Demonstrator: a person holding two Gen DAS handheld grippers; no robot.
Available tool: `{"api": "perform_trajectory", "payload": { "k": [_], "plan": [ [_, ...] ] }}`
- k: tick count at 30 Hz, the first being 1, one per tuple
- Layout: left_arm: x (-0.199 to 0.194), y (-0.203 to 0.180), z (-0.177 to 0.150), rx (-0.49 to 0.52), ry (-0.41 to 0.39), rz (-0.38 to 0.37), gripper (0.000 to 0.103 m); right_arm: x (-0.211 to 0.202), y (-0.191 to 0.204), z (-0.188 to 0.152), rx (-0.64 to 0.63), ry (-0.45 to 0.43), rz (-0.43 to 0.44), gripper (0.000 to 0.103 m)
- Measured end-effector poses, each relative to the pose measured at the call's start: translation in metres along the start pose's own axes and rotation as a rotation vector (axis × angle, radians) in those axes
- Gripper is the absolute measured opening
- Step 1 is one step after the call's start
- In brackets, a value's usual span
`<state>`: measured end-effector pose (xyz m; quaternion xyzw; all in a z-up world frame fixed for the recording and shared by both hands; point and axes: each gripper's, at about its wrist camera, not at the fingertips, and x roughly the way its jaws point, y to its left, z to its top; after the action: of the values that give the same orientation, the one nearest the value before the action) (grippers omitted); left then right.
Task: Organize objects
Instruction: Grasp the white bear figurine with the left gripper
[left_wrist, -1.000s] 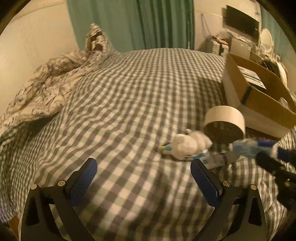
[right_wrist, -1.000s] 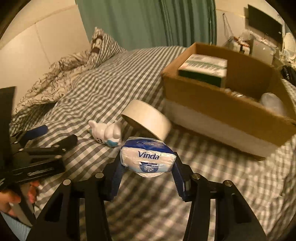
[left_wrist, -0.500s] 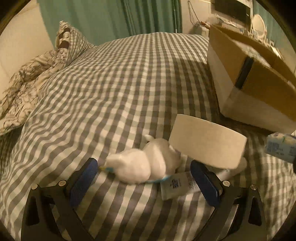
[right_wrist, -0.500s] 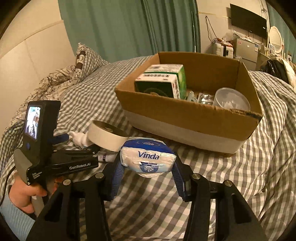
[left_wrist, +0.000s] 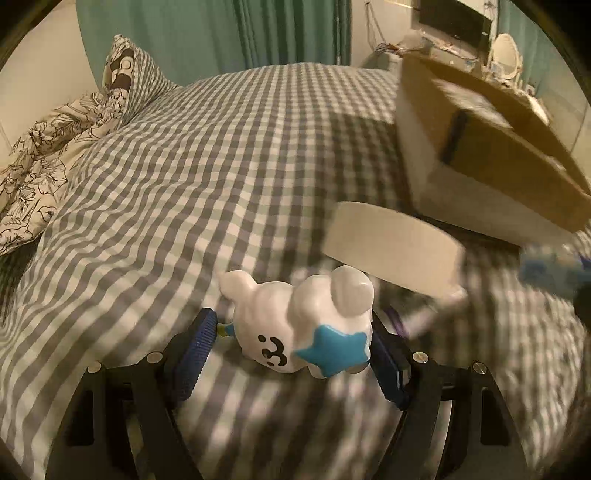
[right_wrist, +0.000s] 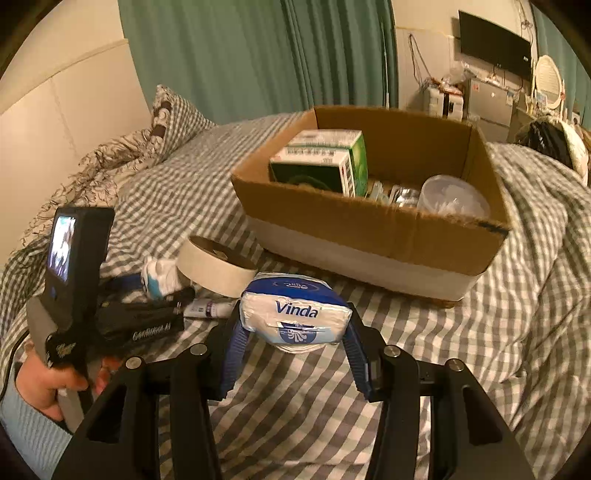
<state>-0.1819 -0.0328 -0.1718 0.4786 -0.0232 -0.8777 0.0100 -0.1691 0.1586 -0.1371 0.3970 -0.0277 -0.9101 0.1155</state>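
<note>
While the right gripper (right_wrist: 294, 332) carries a Vinda tissue pack (right_wrist: 293, 315) pinched between its blue pads, held above the checked bedspread (right_wrist: 461, 332) just short of the box's (right_wrist: 369, 229) near wall, the left gripper (left_wrist: 291, 343) straddles a white toy (left_wrist: 303, 325) with a blue star, which lies on the bedspread well short of the box. Its jaws stand part-way closed around the toy: the right pad looks to be against the toy's side, while a sliver of gap seems to remain on the other, so I cannot tell whether the grip is made. A tape roll (left_wrist: 391, 247) rests tilted between the toy and the box, propped on a small tube (right_wrist: 210, 308) that lies by the toy on the side away from the box. Already in the box are a green carton (right_wrist: 325, 162) toward its far-left corner and a clear cup (right_wrist: 454, 195) at its near-right corner. By my reading, two steps run at once: delivery of the tissue pack and pick-up of the toy. Next, the right gripper needs to rise over the near wall, reach the open floor between carton and cup, and only then part its pads. Meanwhile the left should finish closing evenly on the toy's rounded, glossy body, which could slip, and lift it straight up without knocking the tape roll.
</note>
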Motion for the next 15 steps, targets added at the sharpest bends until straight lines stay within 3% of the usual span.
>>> {"api": "perform_trajectory", "payload": {
  "k": [7,15],
  "plan": [
    [-0.059,-0.009,-0.022,0.006,-0.042,-0.078,0.08,-0.048,0.001,-0.008,0.004,-0.06,-0.032,0.049],
    [-0.14,-0.041,0.0,0.087,-0.2,-0.162,0.08,-0.114,-0.008,0.001,-0.005,-0.159,-0.065,0.049]
  ]
}}
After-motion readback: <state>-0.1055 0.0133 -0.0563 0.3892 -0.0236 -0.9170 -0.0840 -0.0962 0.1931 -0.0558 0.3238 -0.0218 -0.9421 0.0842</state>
